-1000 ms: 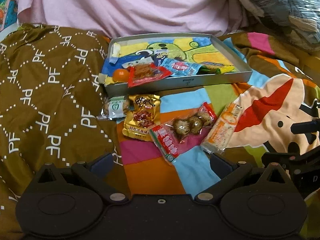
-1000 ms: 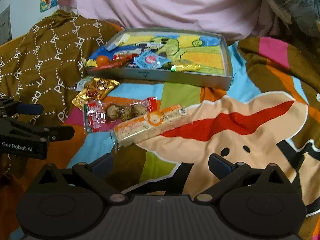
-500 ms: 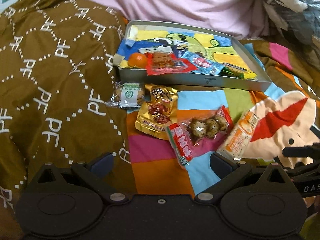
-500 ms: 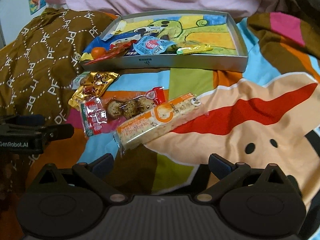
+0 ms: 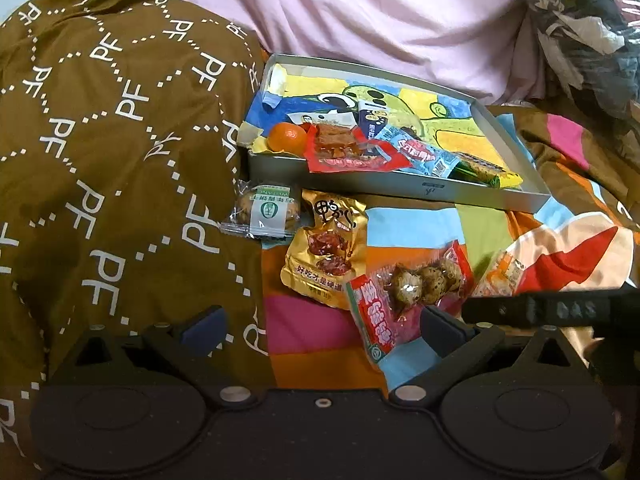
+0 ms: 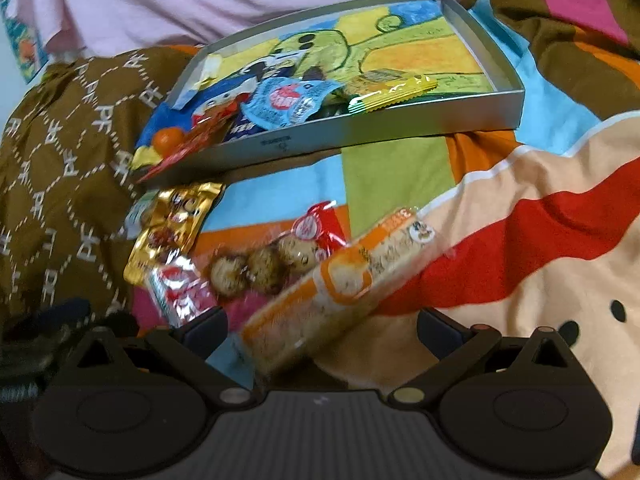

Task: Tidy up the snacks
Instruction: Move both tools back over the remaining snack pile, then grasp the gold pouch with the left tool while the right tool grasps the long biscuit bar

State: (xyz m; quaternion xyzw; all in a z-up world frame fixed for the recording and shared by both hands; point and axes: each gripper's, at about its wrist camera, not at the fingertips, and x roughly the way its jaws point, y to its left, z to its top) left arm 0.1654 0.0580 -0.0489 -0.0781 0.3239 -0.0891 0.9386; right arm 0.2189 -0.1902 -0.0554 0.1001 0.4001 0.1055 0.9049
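A grey tray [image 5: 400, 188] [image 6: 360, 128] with a cartoon lining lies on the bed and holds an orange [image 5: 286, 136], a red packet [image 5: 352, 152], a blue packet [image 6: 288, 100] and a yellow bar [image 6: 392, 92]. In front of it lie a clear cookie pack [image 5: 266, 210], a gold packet [image 5: 328, 248] [image 6: 172, 228], a red pack of round balls [image 5: 404, 292] [image 6: 256, 268] and an orange cracker bar [image 6: 340, 280] [image 5: 498, 276]. My left gripper [image 5: 320, 324] is open just before the gold and red packs. My right gripper [image 6: 322, 324] is open, the cracker bar's near end between its fingers.
A brown patterned blanket [image 5: 100, 160] is heaped at the left. A pink sheet [image 5: 360, 12] rises behind the tray. A plastic bag of clutter [image 5: 580, 28] sits at the back right. The colourful cartoon bedspread [image 6: 520, 220] stretches to the right.
Both grippers have moved forward toward the loose snacks. The right gripper has closed in on the cracker bar. The right gripper's body now crosses the left wrist view.
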